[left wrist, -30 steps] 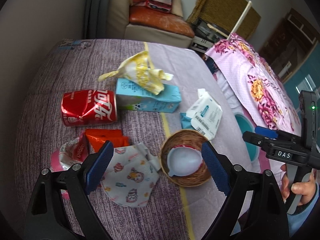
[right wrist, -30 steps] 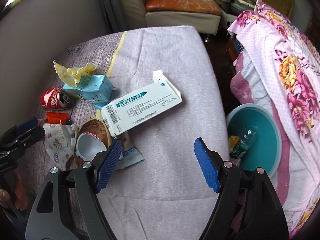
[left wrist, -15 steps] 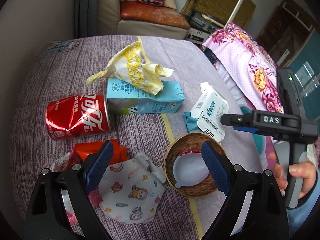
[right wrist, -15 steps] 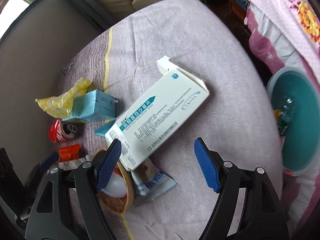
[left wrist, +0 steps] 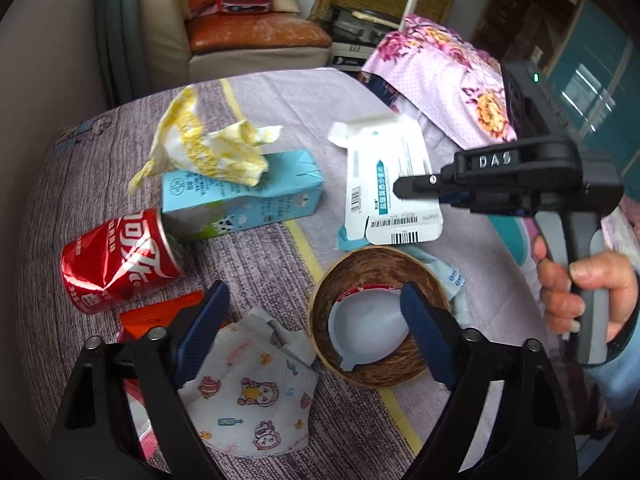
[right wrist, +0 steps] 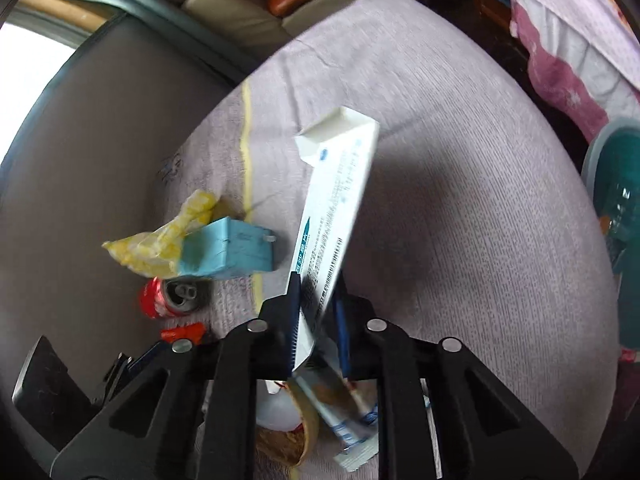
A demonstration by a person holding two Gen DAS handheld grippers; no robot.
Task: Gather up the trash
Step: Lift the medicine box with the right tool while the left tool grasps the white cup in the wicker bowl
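Observation:
My right gripper is shut on the white and teal medicine box, which tilts up on its edge; the box also shows in the left wrist view. My left gripper is open and empty, low over a brown bowl and a printed face mask. On the purple table lie a crushed red cola can, a blue milk carton and a yellow crumpled wrapper on top of it.
A teal basin with a bottle inside stands on the floor to the right of the table. An orange packet lies beside the can. A flowered pink bedspread and a sofa are behind the table.
My right gripper moved down onto the medicine box and shut on it; the box tipped up on its edge. My left gripper moved slightly forward and stays open.

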